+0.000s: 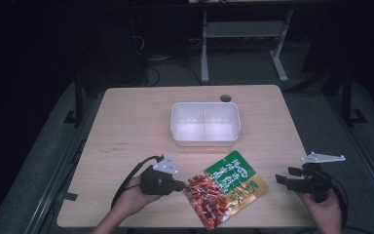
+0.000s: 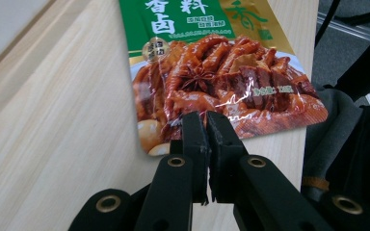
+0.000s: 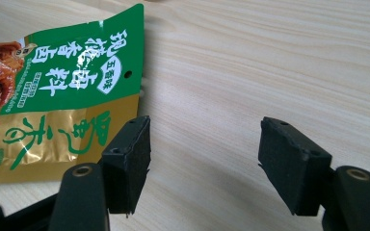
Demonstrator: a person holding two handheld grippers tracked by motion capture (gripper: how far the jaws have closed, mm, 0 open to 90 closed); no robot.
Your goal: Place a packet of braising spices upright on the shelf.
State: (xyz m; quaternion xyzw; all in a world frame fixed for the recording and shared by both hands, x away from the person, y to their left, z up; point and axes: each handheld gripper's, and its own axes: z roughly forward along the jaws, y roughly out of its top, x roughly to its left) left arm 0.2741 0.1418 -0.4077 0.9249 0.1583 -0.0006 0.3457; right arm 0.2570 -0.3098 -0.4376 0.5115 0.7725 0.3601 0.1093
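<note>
The snack packet [image 1: 225, 188] lies flat on the tabletop [image 1: 136, 131] near its front edge, below the white container [image 1: 205, 124]. The left gripper [image 2: 207, 126], fingers clenched together, meets the packet's edge; whether the film is pinched cannot be told. The right gripper [image 3: 203, 156], fingers spread and empty, is best brought to the far edge before any lift.

pouch [image 1: 225, 187] on table [image 1: 126, 126], before tray [image 1: 205, 124]

High view is dim: the room around the table [image 1: 126, 122] is almost black, light falls from above only on the tabletop. The white container [image 1: 205, 124] looks overexposed. Both gripper views are bright and soft-lit, w/ glare on the snack pouch [image 2: 221, 82]. Near jaws slightly out of focus.
</note>
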